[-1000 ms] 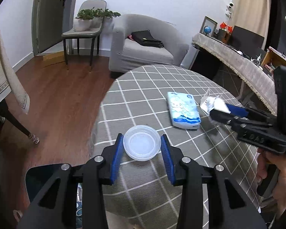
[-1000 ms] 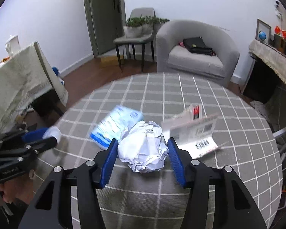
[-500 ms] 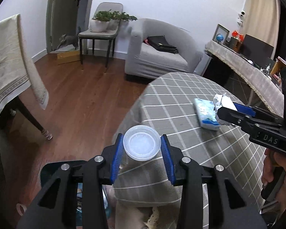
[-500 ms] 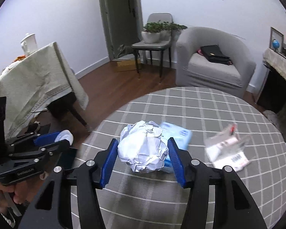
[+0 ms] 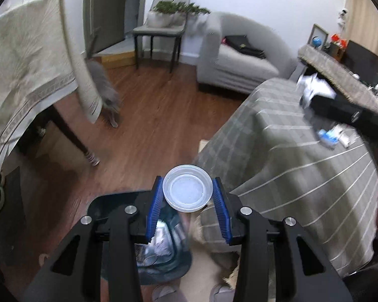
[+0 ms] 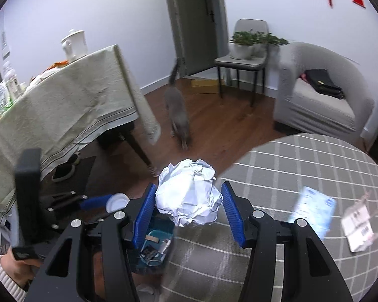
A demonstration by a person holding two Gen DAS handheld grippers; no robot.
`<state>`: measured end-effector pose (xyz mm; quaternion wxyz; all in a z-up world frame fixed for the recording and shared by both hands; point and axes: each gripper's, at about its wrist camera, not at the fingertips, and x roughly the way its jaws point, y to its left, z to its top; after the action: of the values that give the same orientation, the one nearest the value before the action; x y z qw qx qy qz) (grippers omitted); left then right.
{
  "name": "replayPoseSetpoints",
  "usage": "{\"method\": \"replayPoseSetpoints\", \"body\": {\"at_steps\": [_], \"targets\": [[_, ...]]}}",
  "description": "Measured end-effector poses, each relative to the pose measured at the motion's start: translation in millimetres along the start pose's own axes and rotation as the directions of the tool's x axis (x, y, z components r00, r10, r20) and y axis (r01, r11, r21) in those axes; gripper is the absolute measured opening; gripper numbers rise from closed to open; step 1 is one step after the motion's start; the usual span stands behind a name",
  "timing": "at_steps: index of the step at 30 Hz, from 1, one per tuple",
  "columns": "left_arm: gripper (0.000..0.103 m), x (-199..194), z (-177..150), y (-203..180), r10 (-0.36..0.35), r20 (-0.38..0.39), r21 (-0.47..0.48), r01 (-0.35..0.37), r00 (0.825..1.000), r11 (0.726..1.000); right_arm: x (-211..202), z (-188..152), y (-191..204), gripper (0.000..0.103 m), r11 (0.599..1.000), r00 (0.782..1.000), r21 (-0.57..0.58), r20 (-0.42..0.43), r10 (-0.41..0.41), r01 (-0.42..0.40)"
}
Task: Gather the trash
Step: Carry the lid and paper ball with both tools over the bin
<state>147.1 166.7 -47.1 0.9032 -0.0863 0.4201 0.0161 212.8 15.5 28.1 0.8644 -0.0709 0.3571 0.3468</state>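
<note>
Surface (image 6: 314, 166) with grey checked cloth fills the right of both views; floor is brown wood. Second table with a beige cloth (image 6: 63, 105) stands to the left, a grey cat (image 6: 177, 112) walking beside it, grey armchair (image 6: 314, 100) behind.

Bin (image 5: 163, 246), dark with a teal liner, sits on the floor at the surface's edge, below both claws. Inside: mixed wrappers and scraps, too blurred to itemise.

Blue tissue pack (image 6: 312, 211) lies flat on the surface, long axis running from near-left to far-right in the right wrist view; a labelled white wrapper (image 6: 357, 229) lies just beside it.

Right claw (image 6: 189, 214) is clamped on a crumpled paper ball (image 6: 189, 193), roughly round, no clear long axis, held above the bin edge.

Left claw (image 5: 187, 201) grips a clear round plastic lid (image 5: 187, 188) by its rim, flat face towards the camera, held over the bin's far rim.
</note>
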Motion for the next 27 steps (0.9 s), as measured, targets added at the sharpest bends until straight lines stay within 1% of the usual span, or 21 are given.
{"method": "replayPoseSetpoints", "body": {"at_steps": [6, 9, 12, 14, 15, 18, 22, 25, 27], "targets": [[0.042, 15.3, -19.7, 27.6, 0.023, -0.085, -0.031, -0.025, 0.996, 0.999, 12.9, 9.8, 25.4, 0.054, 0.999, 0.999, -0.014, -0.005, 0.051, -0.051], [0.042, 26.9, -33.6, 39.9, 0.050, -0.139, -0.037, -0.055, 0.989, 0.998, 20.2, 12.9, 37.6, 0.054, 0.997, 0.997, -0.023, -0.016, 0.075, -0.076], [0.042, 39.9, -48.8, 53.2, 0.067, -0.204, -0.054, -0.079, 0.977, 0.995, 28.6, 15.0, 51.7, 0.054, 0.995, 0.995, -0.037, -0.032, 0.093, -0.094], [0.042, 51.1, -59.5, 63.7, 0.066, -0.257, -0.077, -0.088, 0.964, 0.993, 33.1, 16.7, 60.1, 0.054, 0.993, 0.994, -0.045, -0.039, 0.104, -0.106], [0.042, 58.3, -66.1, 69.0, 0.061, -0.291, -0.090, -0.091, 0.955, 0.992, 34.8, 17.5, 63.3, 0.054, 0.993, 0.993, -0.047, -0.042, 0.109, -0.111], [0.042, 72.3, -82.5, 81.0, 0.063, -0.350, -0.111, -0.108, 0.935, 0.988, 40.6, 18.6, 71.3, 0.054, 0.991, 0.991, -0.055, -0.054, 0.119, -0.122], [0.042, 85.2, -96.3, 88.6, 0.067, -0.403, -0.121, -0.125, 0.913, 0.985, 48.5, 18.0, 77.8, 0.054, 0.990, 0.989, -0.057, -0.073, 0.128, -0.133], [0.042, 91.4, -103.7, 93.8, 0.076, -0.431, -0.120, -0.140, 0.899, 0.983, 56.5, 17.1, 80.6, 0.054, 0.989, 0.986, -0.057, -0.098, 0.132, -0.138], [0.042, 95.5, -105.4, 97.4, 0.079, -0.443, -0.121, -0.146, 0.893, 0.982, 60.3, 16.3, 82.9, 0.054, 0.988, 0.985, -0.057, -0.105, 0.138, -0.145]]}}
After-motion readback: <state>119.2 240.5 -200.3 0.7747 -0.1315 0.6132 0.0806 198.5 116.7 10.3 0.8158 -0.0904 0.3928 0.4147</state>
